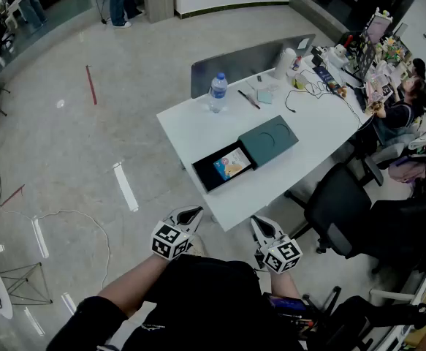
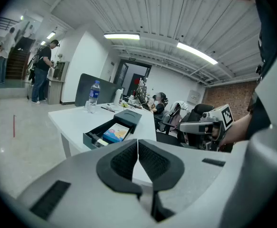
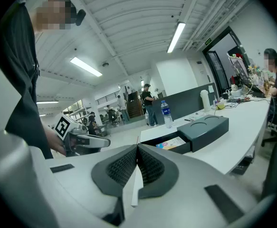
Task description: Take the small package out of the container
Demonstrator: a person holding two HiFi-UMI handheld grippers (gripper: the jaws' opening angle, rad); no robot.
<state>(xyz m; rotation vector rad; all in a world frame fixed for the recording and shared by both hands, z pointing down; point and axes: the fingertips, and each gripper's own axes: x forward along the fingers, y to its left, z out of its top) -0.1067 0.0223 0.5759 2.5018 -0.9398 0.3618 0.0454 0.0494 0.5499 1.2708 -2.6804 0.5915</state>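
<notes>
Jaws of the left gripper (image 2: 138, 152) and of the right gripper (image 3: 137, 156) are pressed together, holding nothing, both short of the white surface (image 1: 198, 131). The small package (image 1: 231, 165) lies flat in the open black container (image 1: 205, 175). I think one gripper should open, come down from above and pinch the package by its sides. A water bottle (image 1: 218, 92) stands further back; a chair (image 1: 337, 207) waits at the right.
</notes>
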